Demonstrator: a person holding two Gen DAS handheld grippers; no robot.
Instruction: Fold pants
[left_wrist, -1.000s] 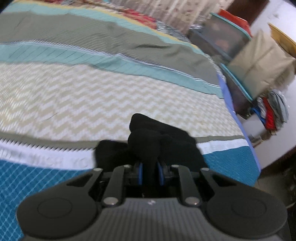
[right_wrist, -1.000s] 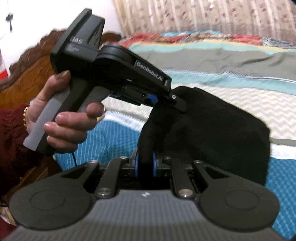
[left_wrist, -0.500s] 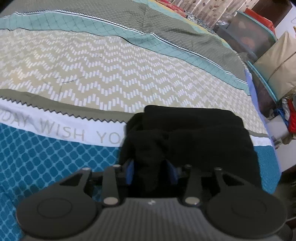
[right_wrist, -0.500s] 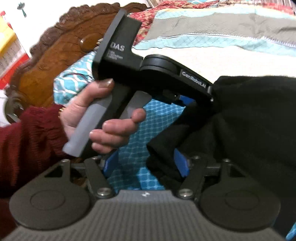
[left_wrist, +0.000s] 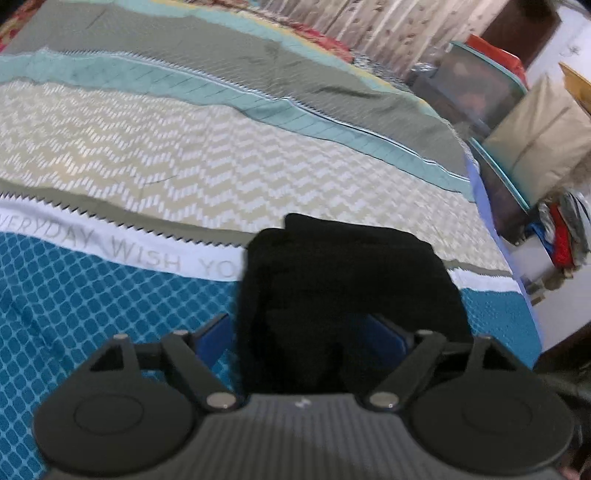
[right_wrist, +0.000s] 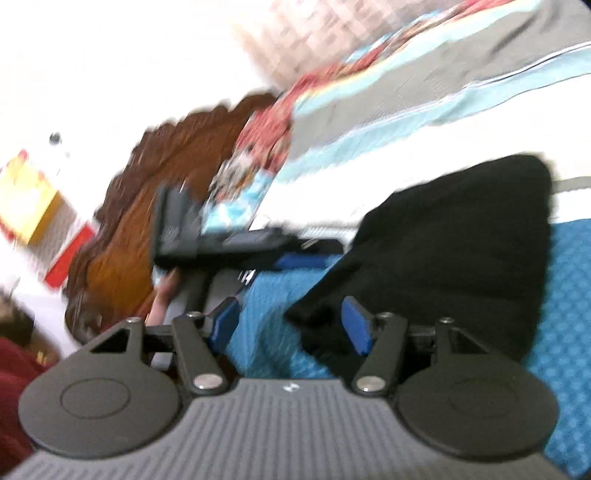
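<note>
Black pants (left_wrist: 343, 280) on a banded bedspread (left_wrist: 155, 155)

The bedspread runs from a teal diamond grid at its near edge through white lettered, beige chevron, pale aqua and grey-green bands; both grippers' pads (right_wrist: 356, 328) are blue.

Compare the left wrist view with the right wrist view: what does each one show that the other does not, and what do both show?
Only the left wrist view shows the "WISH" lettering on the bedspread, the stacked storage boxes and the beige bag beside the bed.

Only the right wrist view shows the carved wooden headboard, the left tool from the side, a maroon sleeve and the right tool, open with blue pads.

Both show the folded black pants lying on the blue diamond-patterned bedspread, and the curtain behind the bed.
</note>
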